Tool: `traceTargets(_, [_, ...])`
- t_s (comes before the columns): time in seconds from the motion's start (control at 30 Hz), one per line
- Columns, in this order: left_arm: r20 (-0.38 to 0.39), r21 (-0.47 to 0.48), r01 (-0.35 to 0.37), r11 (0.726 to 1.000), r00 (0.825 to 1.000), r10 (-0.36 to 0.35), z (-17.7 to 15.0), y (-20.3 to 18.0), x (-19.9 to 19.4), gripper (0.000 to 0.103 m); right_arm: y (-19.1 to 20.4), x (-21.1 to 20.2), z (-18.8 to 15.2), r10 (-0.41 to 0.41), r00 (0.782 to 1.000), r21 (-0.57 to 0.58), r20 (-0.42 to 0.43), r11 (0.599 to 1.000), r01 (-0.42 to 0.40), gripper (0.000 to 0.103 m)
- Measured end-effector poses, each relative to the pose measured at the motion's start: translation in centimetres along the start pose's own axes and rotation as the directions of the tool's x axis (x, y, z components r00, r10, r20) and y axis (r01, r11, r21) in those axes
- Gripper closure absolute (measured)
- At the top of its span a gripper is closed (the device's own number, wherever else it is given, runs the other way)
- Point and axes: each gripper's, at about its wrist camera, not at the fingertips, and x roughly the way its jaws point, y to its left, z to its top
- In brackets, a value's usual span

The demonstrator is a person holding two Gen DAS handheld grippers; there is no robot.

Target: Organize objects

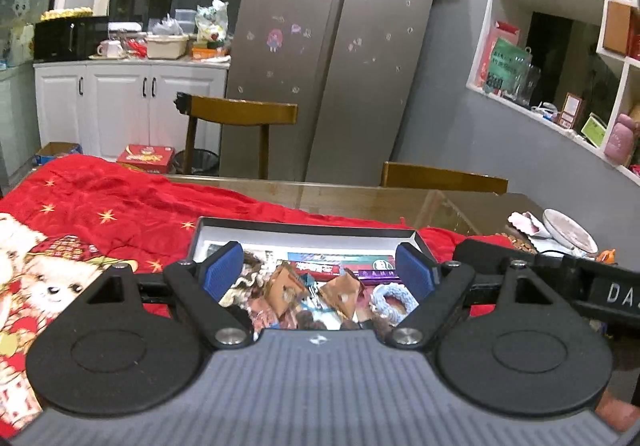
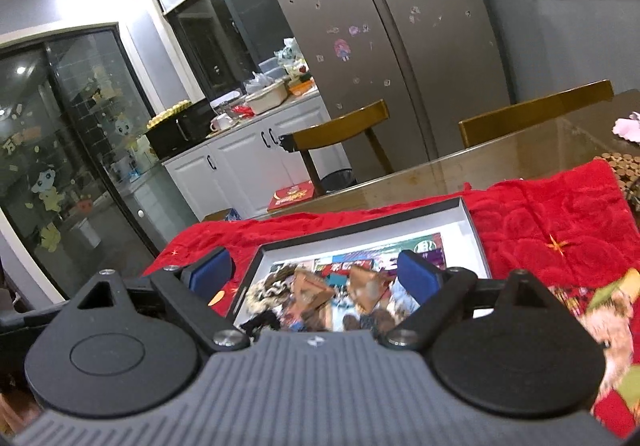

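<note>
Shallow black-rimmed white box full of small items lies on red cloth, directly ahead and below left gripper, long axis crosswise. Right gripper sits more over box's left edge. Both grippers spread wide, empty. Brown triangular packets lie nearest left gripper.

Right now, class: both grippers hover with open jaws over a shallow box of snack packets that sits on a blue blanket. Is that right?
Not quite. The blanket is red, not blue, as both wrist views show. The rest holds: the left gripper and right gripper hover with open jaws over the shallow box of snack packets.
</note>
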Motion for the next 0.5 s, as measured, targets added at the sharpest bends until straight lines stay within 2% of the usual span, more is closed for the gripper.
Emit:
traceTargets(0.13, [0.027,0.029,-0.008,1.0,1.0,0.007,-1.7,-0.5,-3.4,0.017,0.7,-2.2,-2.3,0.012,1.0,-0.037,0.025,0.999,-0.011,0.008])
traceTargets(0.27, [0.06,0.077,-0.029,0.997,0.998,0.025,-4.8,-0.8,-6.3,0.016,0.8,-3.5,-5.6,0.012,0.999,-0.073,0.04,0.997,-0.009,0.006])
traceTargets(0.4, [0.083,0.138,-0.07,0.988,0.995,0.059,-8.7,-0.9,-7.4,0.016,0.8,-4.0,-8.8,-0.002,0.999,-0.118,0.033,0.993,0.006,0.006])
traceTargets(0.5, [0.066,0.145,-0.088,0.985,0.995,0.08,-11.0,-0.8,-7.6,0.016,1.0,-4.2,-10.5,-0.006,1.0,-0.134,0.019,0.991,0.008,0.006])
